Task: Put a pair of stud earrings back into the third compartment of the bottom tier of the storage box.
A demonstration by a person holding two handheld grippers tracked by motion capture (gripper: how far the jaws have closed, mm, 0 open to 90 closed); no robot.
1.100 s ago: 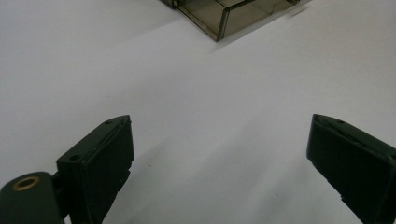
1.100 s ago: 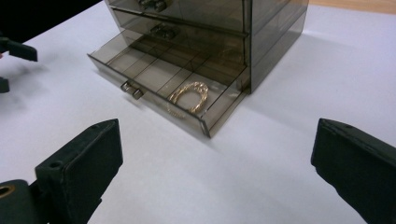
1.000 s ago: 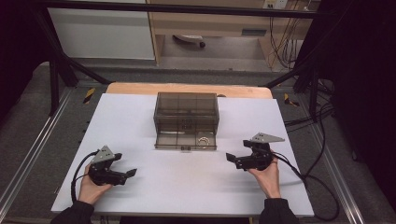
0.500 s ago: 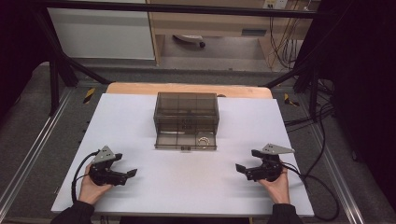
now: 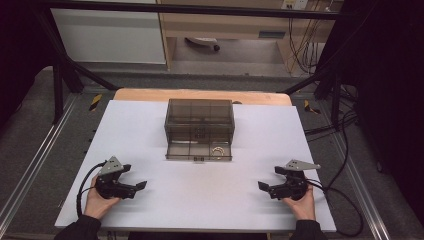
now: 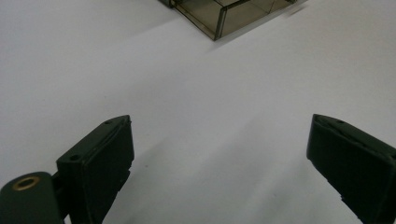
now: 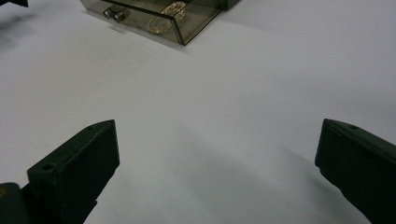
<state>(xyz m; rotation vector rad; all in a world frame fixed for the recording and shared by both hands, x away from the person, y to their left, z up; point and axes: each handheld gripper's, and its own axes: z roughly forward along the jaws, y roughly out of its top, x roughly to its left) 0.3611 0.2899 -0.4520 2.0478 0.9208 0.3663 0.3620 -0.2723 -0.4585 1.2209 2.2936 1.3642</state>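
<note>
Two empty grippers, one open drawer ahead

Both the left gripper (image 5: 134, 187) and right gripper (image 5: 265, 187) rest low on the white counter (image 5: 200, 200), fingers spread wide and holding nothing. The smoky translucent plastic drawer box (image 5: 200, 117) sits well apart, ahead and between them, its pulled-out drawer (image 5: 199, 150) (a gold ring (image 5: 217, 150) in its right compartment) running crosswise; the right gripper seems nearer that ring
</note>
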